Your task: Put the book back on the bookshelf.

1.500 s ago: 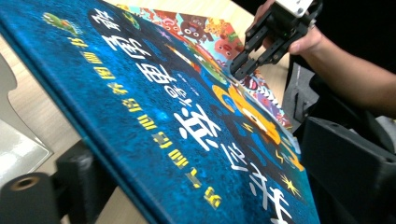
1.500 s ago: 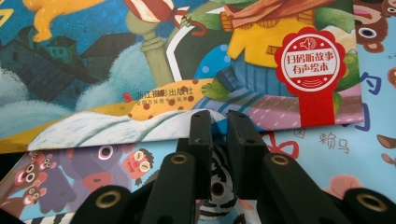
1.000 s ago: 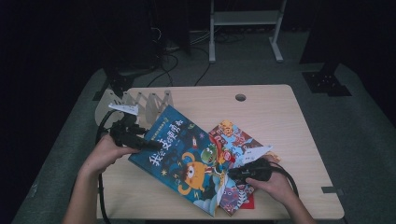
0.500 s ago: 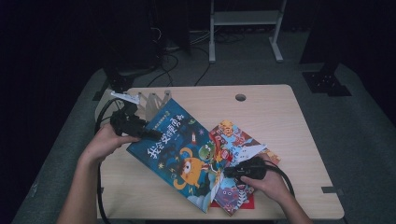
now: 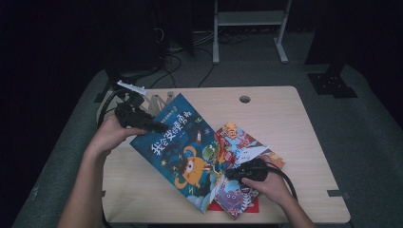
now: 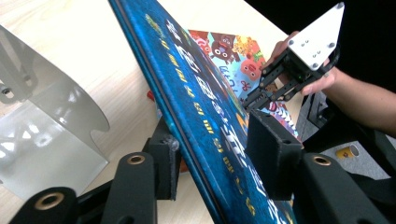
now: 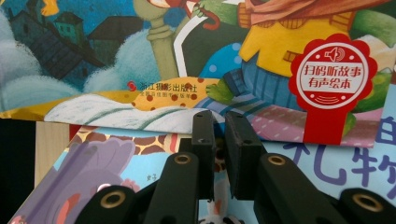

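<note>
Right gripper near the desk's front edge, jaws nearly together at the blue book's lower edge, over the stacked picture books. Left gripper farther back: jaws have just been closing around the book's raised upper-left edge, one pad touching, the other apart. Clear stand just beside.

Big book overlapping picture books, on table
</note>
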